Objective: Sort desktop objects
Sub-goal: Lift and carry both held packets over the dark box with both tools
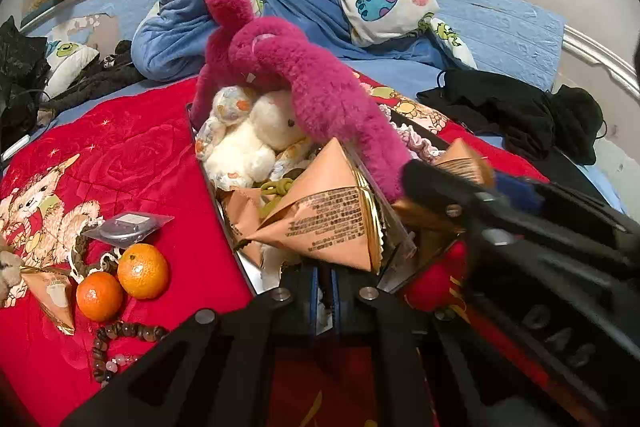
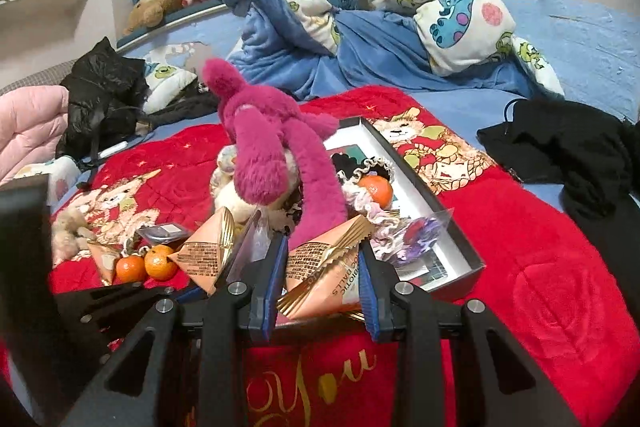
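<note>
A black-rimmed box [image 2: 452, 219] on the red blanket holds a magenta plush [image 2: 260, 143], a white plush [image 1: 248, 143], scrunchies and an orange [image 2: 376, 191]. My right gripper [image 2: 324, 267] holds a peach pyramid snack packet [image 2: 320, 271] between its blue fingers, just above the box's near end. My left gripper [image 1: 324, 291] is shut at the box's near edge [image 1: 248, 267], behind another peach packet [image 1: 324, 223]; what it pinches is hidden. Two oranges [image 1: 124, 279], a small peach packet [image 1: 52, 291], a bead bracelet [image 1: 120, 339] and a bagged compact [image 1: 124, 227] lie left of the box.
A blue cartoon quilt [image 2: 360, 7] is heaped behind. Black clothing [image 2: 568, 155] lies to the right, a black bag [image 2: 100, 99] and pink jacket [image 2: 28, 131] to the left. A small beige plush [image 2: 68, 231] lies on the blanket's left.
</note>
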